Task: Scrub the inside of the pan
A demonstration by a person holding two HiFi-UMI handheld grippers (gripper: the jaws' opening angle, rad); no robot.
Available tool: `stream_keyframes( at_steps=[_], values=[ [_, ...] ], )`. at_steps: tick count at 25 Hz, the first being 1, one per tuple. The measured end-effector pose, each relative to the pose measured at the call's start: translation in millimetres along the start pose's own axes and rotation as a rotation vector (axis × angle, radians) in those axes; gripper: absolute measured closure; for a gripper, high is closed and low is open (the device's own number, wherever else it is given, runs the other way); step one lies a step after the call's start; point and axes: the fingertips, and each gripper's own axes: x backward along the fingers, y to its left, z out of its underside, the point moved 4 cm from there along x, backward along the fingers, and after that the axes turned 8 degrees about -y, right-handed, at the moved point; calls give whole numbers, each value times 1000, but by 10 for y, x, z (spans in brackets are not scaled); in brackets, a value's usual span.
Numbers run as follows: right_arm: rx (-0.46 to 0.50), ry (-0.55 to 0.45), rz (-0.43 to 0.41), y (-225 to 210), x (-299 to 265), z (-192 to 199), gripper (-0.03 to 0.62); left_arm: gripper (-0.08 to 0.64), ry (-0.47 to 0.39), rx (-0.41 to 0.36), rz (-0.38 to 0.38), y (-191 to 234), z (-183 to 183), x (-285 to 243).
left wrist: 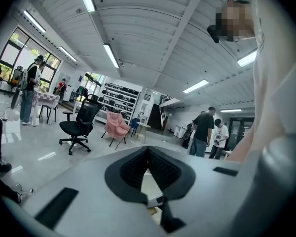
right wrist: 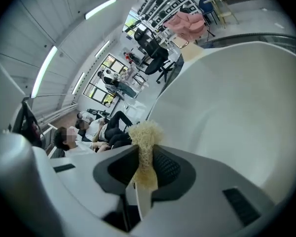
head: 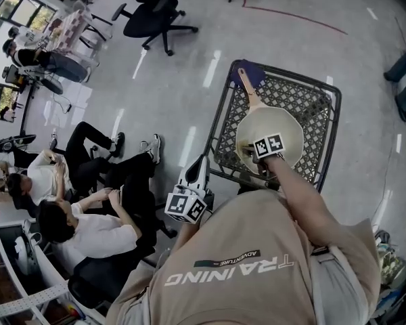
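In the head view a pan [head: 284, 122] with a pale inside lies on a black mesh table [head: 312, 100], just toward the near edge. Its wooden handle [head: 249, 90] runs to the far left corner and ends over a purple object [head: 256, 73]. The right tool [head: 258, 154] points down into the pan's near side. The left tool [head: 201, 164] is off the table, just outside the near left corner.

In the left gripper view the left tool [left wrist: 148, 149] is clenched, its pads meeting at the tips with nothing between them. It faces across an open room toward a black office chair [left wrist: 79, 125].

In the right gripper view the right tool [right wrist: 144, 154] is grasping a straw-coloured fibrous scrubber [right wrist: 145, 132], whose frayed tuft sticks out past the pads. The pan's smooth pale wall [right wrist: 237, 107] fills the right of that view, and whether the tuft touches it cannot be told.
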Motion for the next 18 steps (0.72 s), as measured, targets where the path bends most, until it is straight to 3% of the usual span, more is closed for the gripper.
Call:
stream_keyframes(
  at_steps=[9, 13, 18],
  values=[
    [63, -29, 172, -594, 328, 8, 499, 542, 56, -7, 1, -63, 14, 2],
    [100, -39, 245, -739, 220, -69, 499, 542, 83, 0, 11, -119, 74, 27],
    [162, -31, 279, -707, -70, -263, 499, 541, 115, -11, 13, -122, 50, 70]
  ],
)
